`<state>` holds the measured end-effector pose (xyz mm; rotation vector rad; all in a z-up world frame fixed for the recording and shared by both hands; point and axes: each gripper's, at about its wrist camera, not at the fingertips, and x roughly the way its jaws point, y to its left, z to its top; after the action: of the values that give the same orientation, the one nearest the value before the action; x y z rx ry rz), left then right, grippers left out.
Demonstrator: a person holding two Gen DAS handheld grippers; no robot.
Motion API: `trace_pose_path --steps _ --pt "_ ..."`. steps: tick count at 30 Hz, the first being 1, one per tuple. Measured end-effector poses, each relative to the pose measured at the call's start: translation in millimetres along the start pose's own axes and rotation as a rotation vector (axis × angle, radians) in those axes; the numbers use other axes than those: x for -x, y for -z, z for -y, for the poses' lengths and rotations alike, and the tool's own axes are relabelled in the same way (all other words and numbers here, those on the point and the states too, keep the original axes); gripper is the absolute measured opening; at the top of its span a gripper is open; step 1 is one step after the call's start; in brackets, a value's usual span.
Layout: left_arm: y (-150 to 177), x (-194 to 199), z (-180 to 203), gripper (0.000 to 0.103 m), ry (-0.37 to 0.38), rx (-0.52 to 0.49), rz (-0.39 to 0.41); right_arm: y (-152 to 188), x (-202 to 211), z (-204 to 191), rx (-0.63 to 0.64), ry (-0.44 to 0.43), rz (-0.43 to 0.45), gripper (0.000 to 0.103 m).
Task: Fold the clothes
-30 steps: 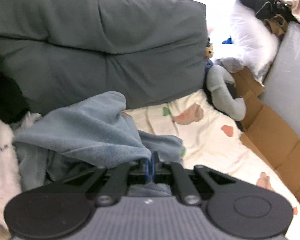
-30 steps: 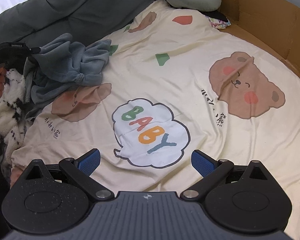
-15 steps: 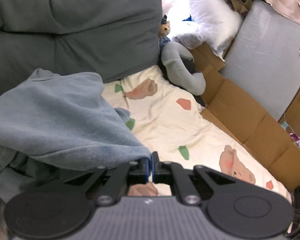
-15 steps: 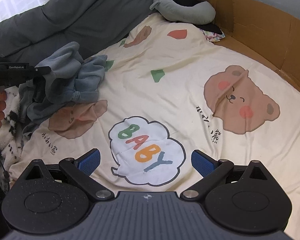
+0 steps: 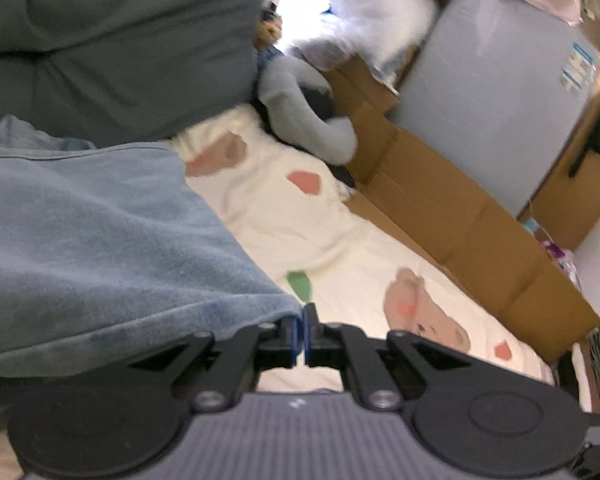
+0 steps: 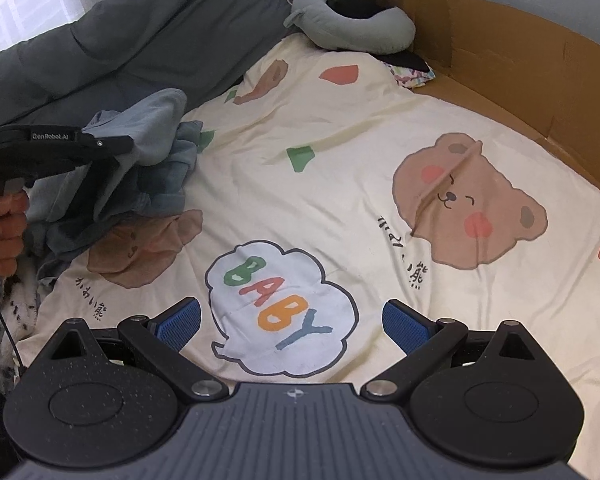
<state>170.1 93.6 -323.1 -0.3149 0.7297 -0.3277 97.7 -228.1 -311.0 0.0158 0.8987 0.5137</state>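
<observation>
So the left gripper (image 5: 303, 330) is clamped tight on an edge of the blue garment (image 5: 100, 240), holding it up off the bed sheet (image 6: 340, 168); the rest of it hangs bunched over the sheet's left side, next to the dark grey duvet (image 6: 160, 28). The right gripper (image 6: 292, 324) is spread wide with nothing in it, hovering over the "BABY" bubble. A grey neck pillow (image 6: 352, 28) sits up by the cardboard (image 6: 520, 48).
</observation>
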Motion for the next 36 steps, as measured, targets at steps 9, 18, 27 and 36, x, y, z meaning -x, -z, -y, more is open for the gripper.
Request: trace_pose_path --steps 9,18,27,36 --pt "35.1 -32.8 30.5 0.002 0.085 -0.05 -0.139 1.9 -1.7 3.7 -0.009 -0.004 -0.012 0.1" --pt "49.1 -15.9 38.5 0.046 0.059 -0.112 -0.216 4.6 -0.6 5.6 -0.01 -0.006 -0.009 0.1" --pt "24.6 36.3 -9.0 0.078 -0.163 -0.12 -0.075 9.0 0.8 8.4 -0.009 -0.002 -0.017 0.1" --pt "6.7 60.1 -90.7 0.093 -0.573 -0.081 -0.017 11.9 -1.9 8.4 -0.005 0.0 -0.03 0.1"
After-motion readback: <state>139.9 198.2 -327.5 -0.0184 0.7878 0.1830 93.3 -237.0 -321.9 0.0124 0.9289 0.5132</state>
